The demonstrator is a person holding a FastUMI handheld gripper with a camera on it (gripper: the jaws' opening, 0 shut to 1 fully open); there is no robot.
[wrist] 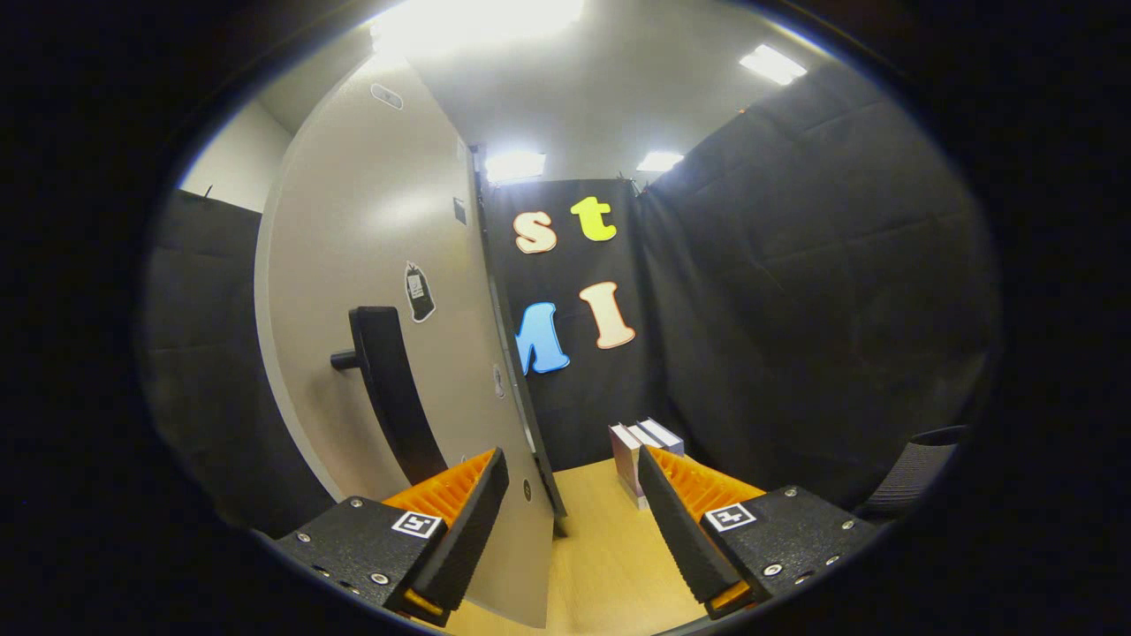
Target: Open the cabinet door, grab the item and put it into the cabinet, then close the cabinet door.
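The gripper (573,521) hangs with its two fingers spread well apart and nothing between them but bare tabletop (610,565). Neither finger touches anything.

The cabinet door (380,291) stands to the left, a tall pale panel seen at a slant, its near edge running down past the inner side of the left finger to the tabletop. A dark bar handle (389,389) stands off the door's face on a short stub, upright and slightly bowed by the lens; its lower end drops behind the left finger. A small dark sticker (419,291) sits on the door just above and to the right of the handle, and another small pale mark lies near the door's top. Whether the door is shut flush or swung a little ajar is hard to tell from this angle, since the cabinet body itself is hidden behind the panel.

The item, which looks like a small box or set of boxes (641,442) with a pinkish side and lighter top faces, stands on the tabletop just beyond the tip of the right finger, partly covered by it. It lies to the right of the door's edge, apart from it, with a strip of wooden tabletop between them, and close to the black cloth wall (795,291) behind.

At the far right, beyond the right finger's base, the curved dark back of a chair (919,468) shows. Ceiling lights (773,64) glow overhead.
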